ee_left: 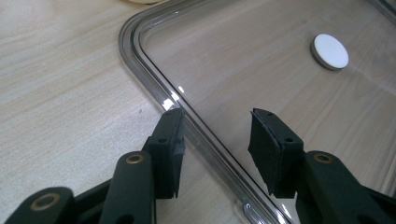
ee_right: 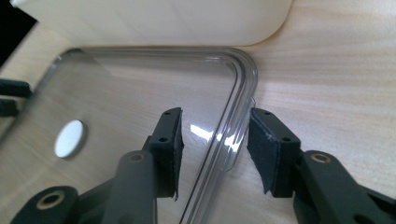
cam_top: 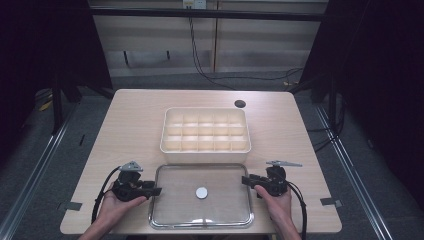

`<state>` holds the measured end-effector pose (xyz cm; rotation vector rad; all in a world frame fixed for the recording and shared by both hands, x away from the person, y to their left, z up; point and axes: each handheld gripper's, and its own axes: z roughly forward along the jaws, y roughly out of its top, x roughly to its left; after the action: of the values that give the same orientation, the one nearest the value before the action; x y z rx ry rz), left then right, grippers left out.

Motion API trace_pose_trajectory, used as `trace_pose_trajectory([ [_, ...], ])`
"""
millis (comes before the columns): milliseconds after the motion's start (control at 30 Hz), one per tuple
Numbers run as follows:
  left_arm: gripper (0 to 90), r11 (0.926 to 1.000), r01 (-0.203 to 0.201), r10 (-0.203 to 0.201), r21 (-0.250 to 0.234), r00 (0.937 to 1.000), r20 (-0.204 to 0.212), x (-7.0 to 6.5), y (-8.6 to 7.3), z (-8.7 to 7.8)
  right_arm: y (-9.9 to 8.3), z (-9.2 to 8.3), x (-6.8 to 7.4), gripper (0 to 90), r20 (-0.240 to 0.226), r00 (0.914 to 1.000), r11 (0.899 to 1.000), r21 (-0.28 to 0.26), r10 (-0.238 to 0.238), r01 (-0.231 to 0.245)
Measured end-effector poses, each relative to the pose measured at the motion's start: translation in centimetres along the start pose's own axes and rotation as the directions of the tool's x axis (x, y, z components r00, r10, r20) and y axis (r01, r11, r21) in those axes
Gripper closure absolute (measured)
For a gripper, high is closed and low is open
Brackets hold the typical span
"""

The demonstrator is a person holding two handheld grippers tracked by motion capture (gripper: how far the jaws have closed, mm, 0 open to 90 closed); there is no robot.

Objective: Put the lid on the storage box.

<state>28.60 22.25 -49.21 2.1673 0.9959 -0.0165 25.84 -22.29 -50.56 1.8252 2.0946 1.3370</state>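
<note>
Straddled opposite rims of clear lid [cam_top: 175, 210]: left gripper [ee_left: 215, 135] and right gripper [ee_right: 214, 135], jaws apart, not yet clamped.

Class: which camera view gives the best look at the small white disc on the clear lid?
The left gripper view: the white disc appears largest there, its grey rim visible. The right gripper view shows it smaller and slanted; the high view, a small dot.
</note>
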Motion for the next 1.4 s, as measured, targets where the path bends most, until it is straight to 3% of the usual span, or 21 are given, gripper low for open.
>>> trace_pose_trajectory([
  [233, 55.0, 1.0000, -0.001, 0.001, 0.006, 1.0000, -0.002, 0.0, 0.0, -0.1, -0.1, -0.3, -0.5, 59.1, -0.043, 0.9968, 0.998, -0.019, 0.066, -0.067],
  [333, 55.9, 0.9999, 0.017, -0.017, -0.001, 0.9997, -0.016, -0.1, 0.0, 0.0, -0.1, -0.4, -0.6, 58.6, -0.055, 0.9951, 0.996, -0.023, 0.082, -0.083],
  [533, 56.6, 1.0000, 0.009, -0.009, -0.004, 0.9998, -0.020, -0.1, 0.0, 0.0, -0.1, -0.8, -0.8, 59.0, -0.102, 0.9867, 0.990, -0.042, 0.126, -0.131],
  [700, 56.6, 0.9999, 0.011, -0.011, 0.005, 0.9997, -0.021, -0.1, -0.1, -0.2, -0.3, -0.7, -0.9, 56.4, -0.108, 0.9821, 0.988, -0.010, 0.155, -0.157],
  [900, 56.6, 0.9999, 0.010, -0.010, 0.002, 0.9996, -0.025, -0.2, -0.1, -0.2, -0.5, -0.7, -1.1, 56.0, -0.138, 0.9688, 0.978, -0.009, 0.206, -0.209],
  [1033, 56.6, 1.0000, 0.006, -0.005, 0.006, 0.9996, -0.027, -0.2, -0.2, -0.2, -0.7, -0.8, -1.5, 58.4, -0.184, 0.9508, 0.966, -0.022, 0.249, -0.258],
  [1133, 57.2, 1.0000, 0.005, -0.005, 0.004, 0.9999, -0.010, -0.2, -0.2, -0.1, -0.8, -0.7, -1.4, 63.3, -0.214, 0.9449, 0.967, -0.012, 0.248, -0.256],
  [1167, 57.4, 1.0000, 0.004, -0.004, 0.003, 0.9998, -0.021, -0.4, -0.2, -0.1, -0.7, -0.5, -1.1, 63.6, -0.223, 0.9456, 0.970, -0.009, 0.237, -0.245],
  [1267, 56.8, 1.0000, 0.001, -0.001, -0.006, 0.9996, -0.029, -0.5, -0.2, 0.0, -0.2, -0.7, -0.7, 64.7, -0.184, 0.9674, 0.984, -0.009, 0.174, -0.178],
  [1300, 56.4, 1.0000, 0.000, 0.000, -0.003, 0.9998, -0.022, -0.4, -0.1, 0.0, -0.1, -0.8, -0.6, 66.6, -0.188, 0.9706, 0.987, -0.018, 0.150, -0.157],
  [1400, 55.9, 1.0000, 0.001, -0.001, -0.006, 0.9997, -0.024, -0.3, -0.1, 0.0, -0.1, -0.8, -0.7, 67.8, -0.196, 0.9710, 0.990, -0.012, 0.137, -0.142],
])
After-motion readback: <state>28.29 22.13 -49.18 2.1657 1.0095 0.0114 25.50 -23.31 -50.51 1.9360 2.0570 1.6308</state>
